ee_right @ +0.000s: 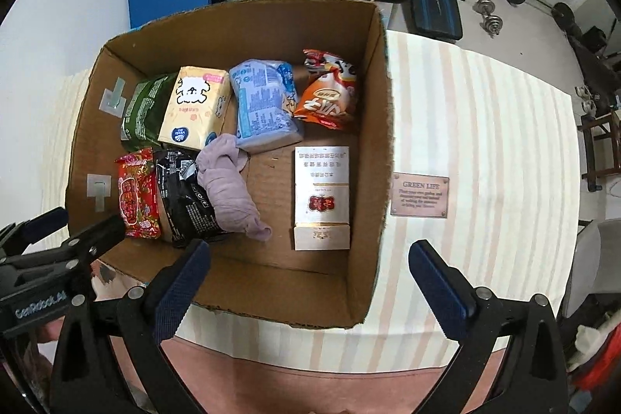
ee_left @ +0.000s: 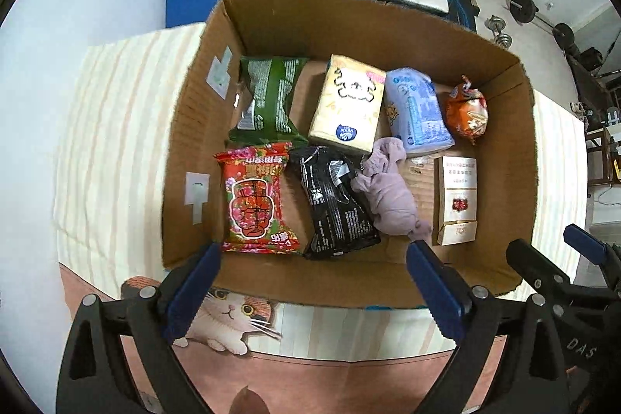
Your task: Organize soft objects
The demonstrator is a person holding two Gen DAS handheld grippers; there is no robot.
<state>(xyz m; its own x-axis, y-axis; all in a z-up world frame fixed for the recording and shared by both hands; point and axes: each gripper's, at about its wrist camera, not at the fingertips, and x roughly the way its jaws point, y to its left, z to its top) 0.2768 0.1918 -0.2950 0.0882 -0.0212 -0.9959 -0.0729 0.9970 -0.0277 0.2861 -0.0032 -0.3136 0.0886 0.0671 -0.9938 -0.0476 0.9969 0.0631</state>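
Both the left gripper and right gripper hang open and empty above the box, where the lilac cloth lies just ahead-left of the right one, its length running away from it.

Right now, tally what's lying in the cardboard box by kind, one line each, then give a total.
Snack packets: 4, green, red, black, orange
Tissue packs: 2, yellow, blue
Purple cloth: 1
White carton: 1
Total: 8, all in the cardboard box
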